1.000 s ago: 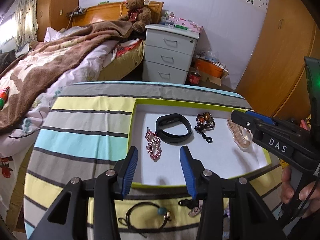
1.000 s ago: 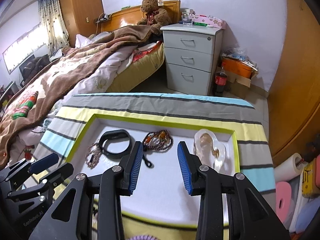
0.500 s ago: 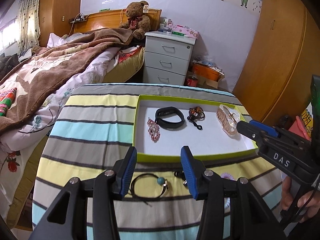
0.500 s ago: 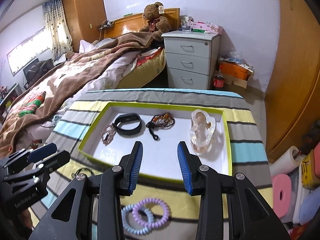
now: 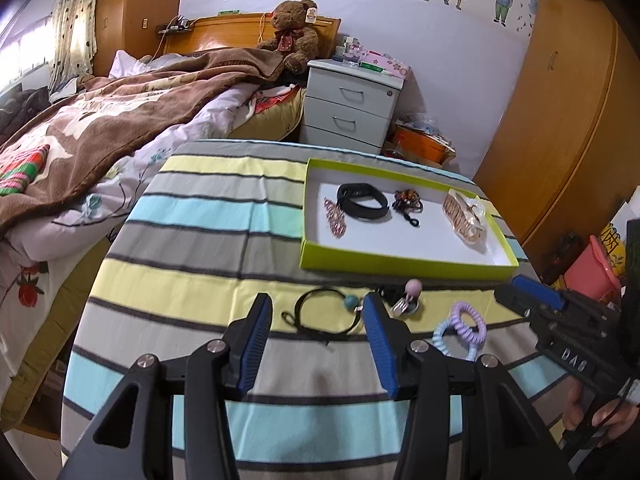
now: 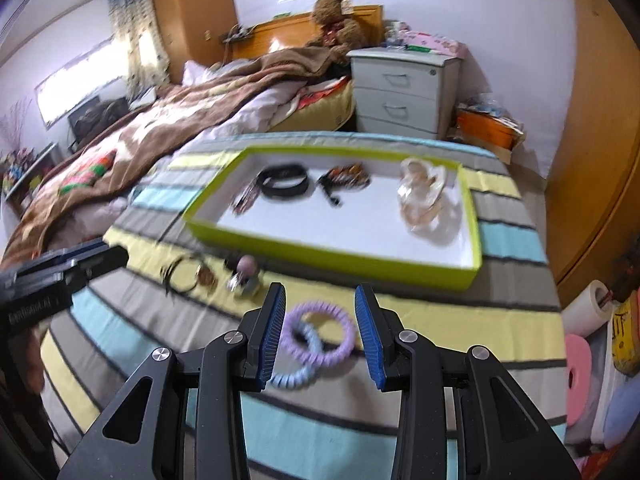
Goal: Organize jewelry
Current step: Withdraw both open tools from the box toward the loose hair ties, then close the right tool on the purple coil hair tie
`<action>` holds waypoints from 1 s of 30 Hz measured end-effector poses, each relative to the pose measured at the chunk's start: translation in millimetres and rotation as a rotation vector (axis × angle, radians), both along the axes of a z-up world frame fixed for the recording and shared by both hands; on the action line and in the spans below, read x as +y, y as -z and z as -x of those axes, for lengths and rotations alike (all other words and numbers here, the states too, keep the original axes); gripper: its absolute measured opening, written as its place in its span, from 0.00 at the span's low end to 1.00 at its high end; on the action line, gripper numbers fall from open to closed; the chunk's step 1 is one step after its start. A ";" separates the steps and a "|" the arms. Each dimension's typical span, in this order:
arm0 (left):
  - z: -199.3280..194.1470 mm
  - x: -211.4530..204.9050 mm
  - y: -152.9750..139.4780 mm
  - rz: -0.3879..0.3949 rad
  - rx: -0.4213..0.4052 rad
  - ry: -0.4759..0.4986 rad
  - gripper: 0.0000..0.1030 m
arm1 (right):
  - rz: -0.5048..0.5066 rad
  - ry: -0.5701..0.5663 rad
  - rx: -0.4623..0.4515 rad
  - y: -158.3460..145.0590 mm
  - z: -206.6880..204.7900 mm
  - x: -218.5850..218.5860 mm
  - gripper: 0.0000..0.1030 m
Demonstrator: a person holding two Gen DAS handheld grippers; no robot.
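Observation:
A green-rimmed white tray (image 5: 404, 266) (image 6: 336, 258) on the striped table holds a black band (image 5: 362, 200) (image 6: 283, 180), a pink beaded piece (image 5: 334, 220), a dark bead bracelet (image 5: 406, 200) (image 6: 348, 174) and a clear hair claw (image 5: 464, 220) (image 6: 422, 192). In front of the tray lie a black cord necklace with a teal bead (image 5: 320, 314), a pink-topped clip (image 5: 408, 300) (image 6: 244, 274), and purple (image 6: 320, 334) and blue (image 6: 294, 376) coil hair ties. My left gripper (image 5: 316, 344) is open above the necklace. My right gripper (image 6: 320, 334) is open above the purple coil.
A bed with a brown blanket (image 5: 100, 120) lies to the left. A white nightstand (image 5: 352, 108) and an orange bin (image 5: 420, 144) stand beyond the table. Wooden wardrobe doors (image 5: 560, 120) are at right. Pink items sit on the floor (image 6: 578, 364) at right.
Both grippers have pulled back from over the tray toward the near edge of the table. The loose pieces in front of the tray have come into view. Both stay open.

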State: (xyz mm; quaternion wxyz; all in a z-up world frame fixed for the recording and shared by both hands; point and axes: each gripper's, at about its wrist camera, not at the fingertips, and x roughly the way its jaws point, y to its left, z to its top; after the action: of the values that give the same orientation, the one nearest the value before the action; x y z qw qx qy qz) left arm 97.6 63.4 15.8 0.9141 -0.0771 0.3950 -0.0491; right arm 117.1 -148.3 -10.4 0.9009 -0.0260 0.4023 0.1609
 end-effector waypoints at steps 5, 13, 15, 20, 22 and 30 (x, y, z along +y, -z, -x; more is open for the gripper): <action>9.6 11.2 8.4 0.001 0.008 -0.018 0.48 | 0.059 -0.023 0.000 12.0 8.0 10.1 0.36; 22.6 29.0 22.5 0.008 0.037 -0.040 0.51 | 0.108 -0.060 0.025 27.2 13.0 23.3 0.36; 24.2 31.1 26.4 0.013 0.047 -0.039 0.52 | 0.129 -0.054 0.018 29.7 13.0 25.0 0.36; 27.0 36.5 33.7 0.016 0.065 -0.048 0.52 | 0.147 -0.058 0.014 31.0 13.0 27.3 0.36; 27.6 38.4 34.3 0.021 0.065 -0.051 0.52 | 0.163 -0.059 0.007 31.6 13.8 28.9 0.35; 27.0 36.6 36.8 0.026 0.076 -0.041 0.52 | 0.205 -0.041 -0.019 31.6 15.7 28.0 0.12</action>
State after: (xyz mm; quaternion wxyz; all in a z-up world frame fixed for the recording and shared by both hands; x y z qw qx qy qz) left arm 70.6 100.0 -21.0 0.8982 -0.0988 0.4272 -0.0325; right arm 101.4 -120.3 -41.9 0.8938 -0.1278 0.4073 0.1371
